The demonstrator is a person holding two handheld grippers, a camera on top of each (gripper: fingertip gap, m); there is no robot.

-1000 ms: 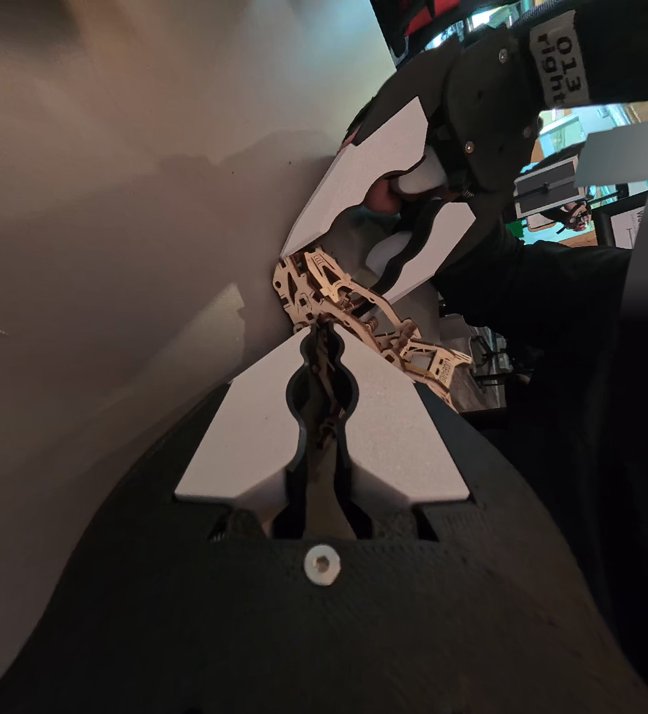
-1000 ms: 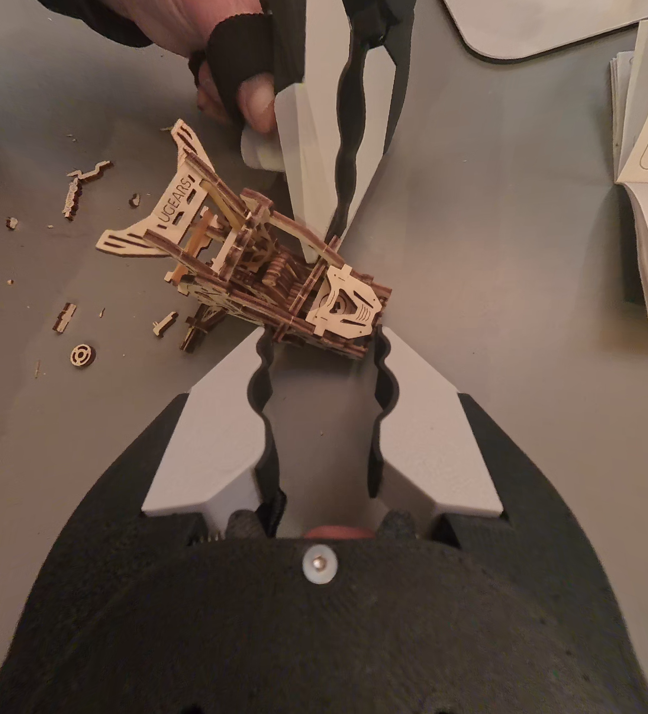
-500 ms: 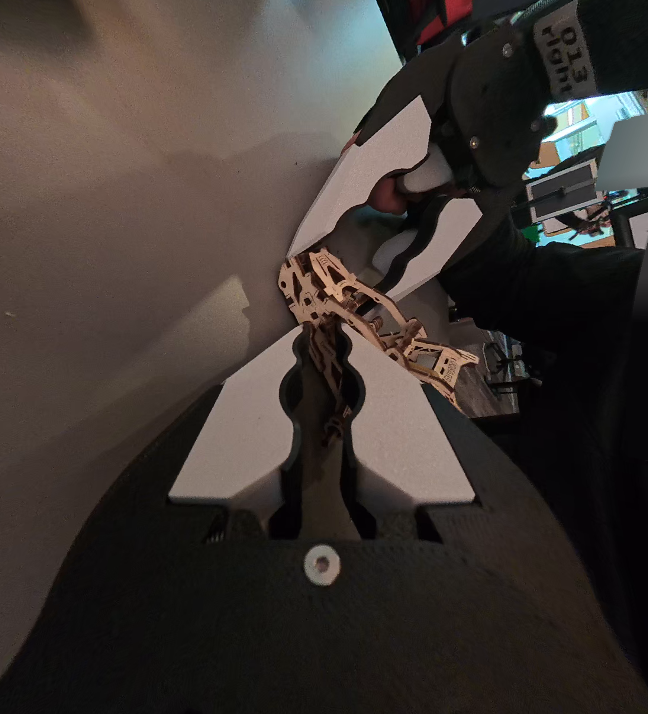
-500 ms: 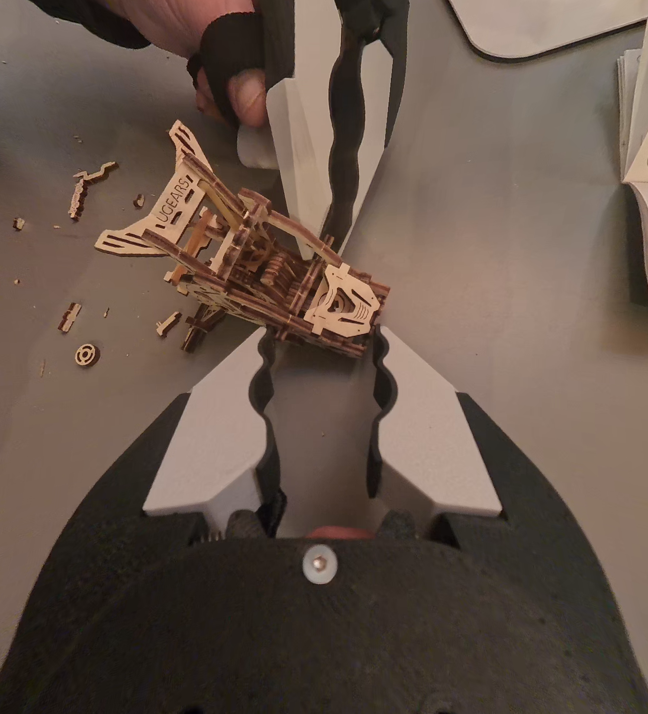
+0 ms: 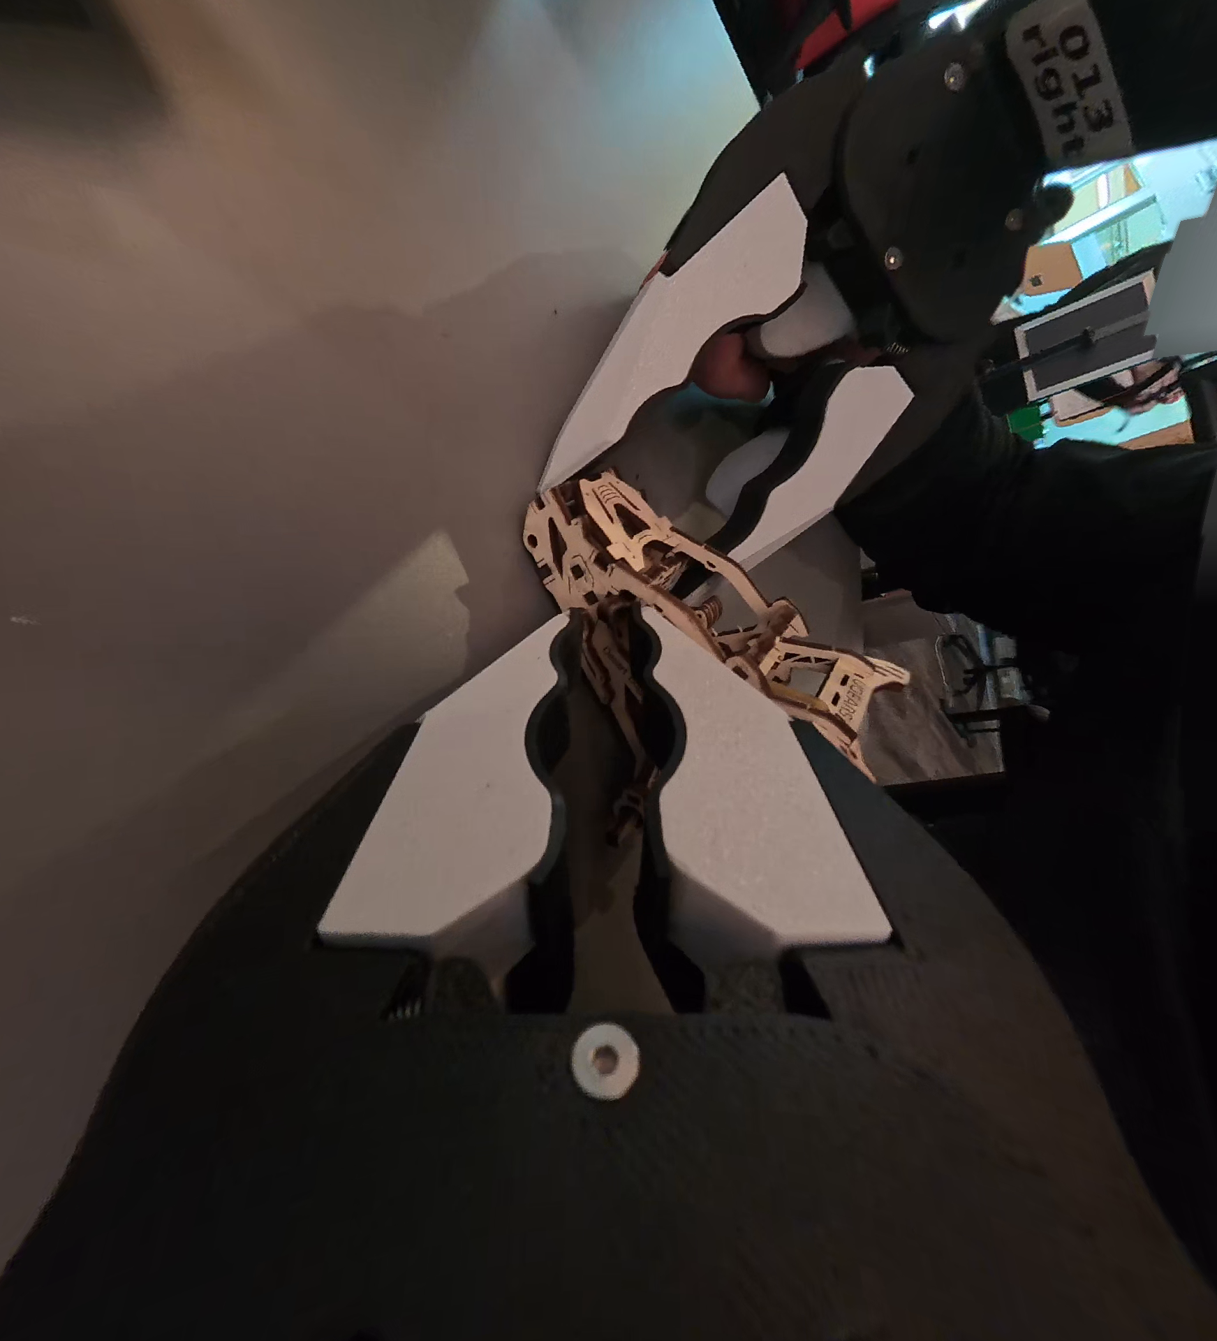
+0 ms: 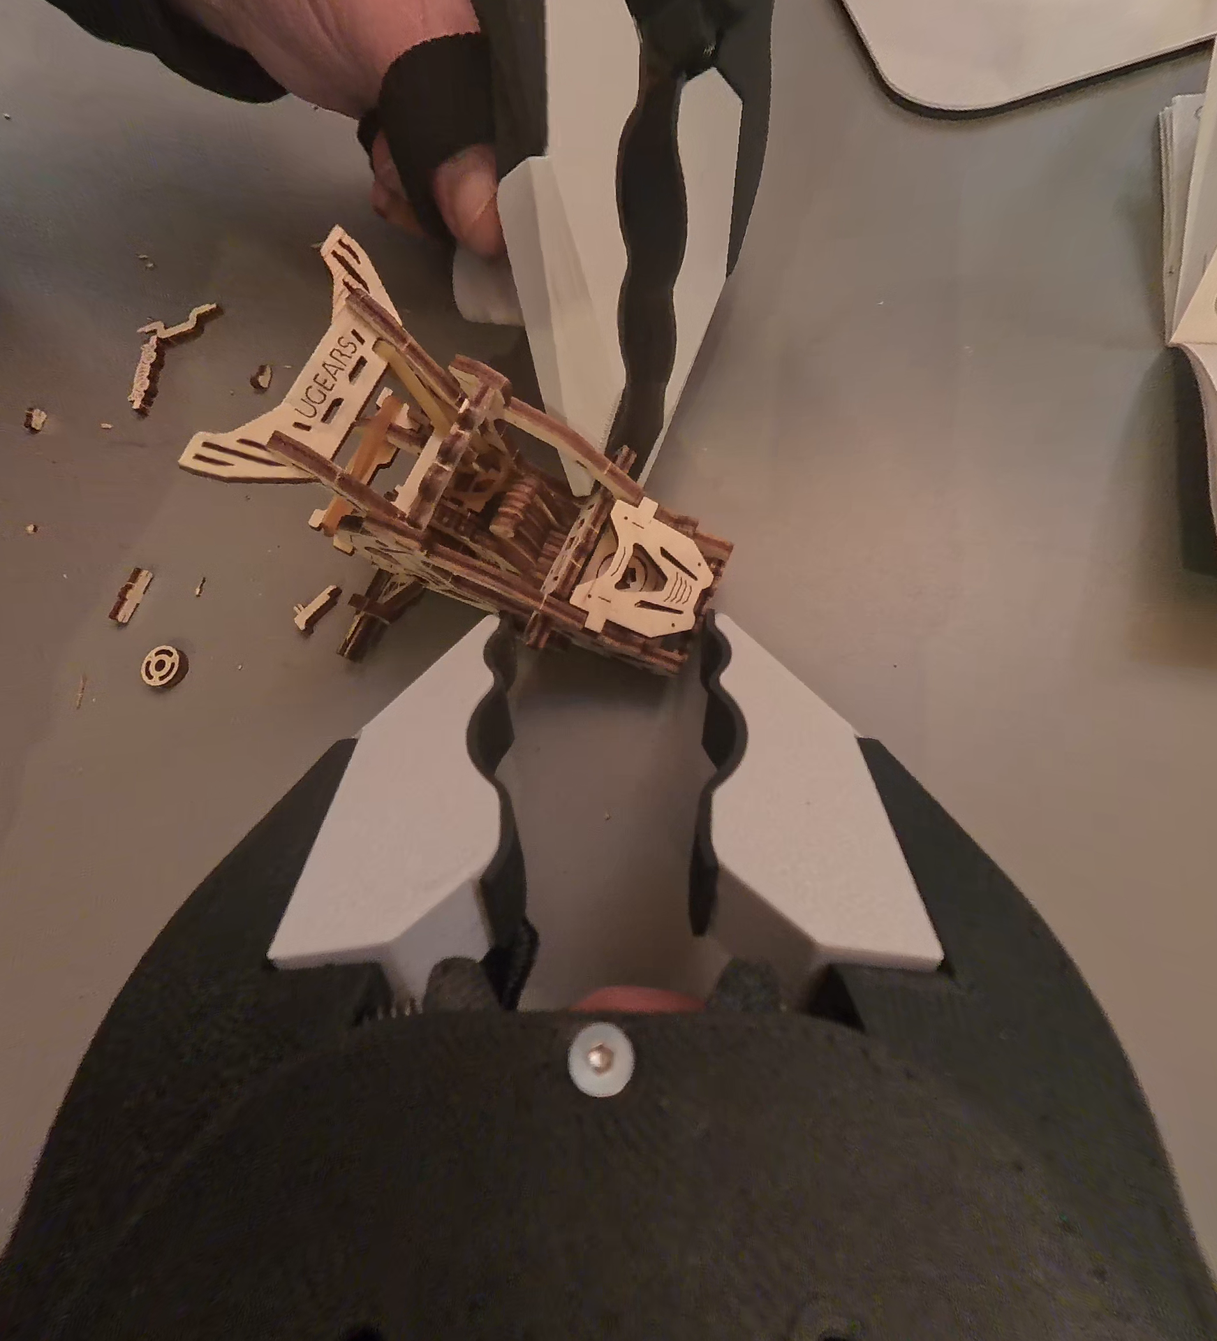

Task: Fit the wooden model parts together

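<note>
Here wooden model point(image 6: 489, 508) sits betw. both grippers' jaws, off table point(image 6: 917, 508).

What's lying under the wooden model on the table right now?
Under the wooden model a small slotted wooden piece sticks out on the grey table, with loose offcuts beside it. Whatever lies directly beneath the model's body is covered.

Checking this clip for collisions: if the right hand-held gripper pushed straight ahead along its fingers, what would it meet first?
The wooden model: its near end already sits between the right hand-held gripper fingertips. Beyond it likely comes the left hand-held gripper.
</note>
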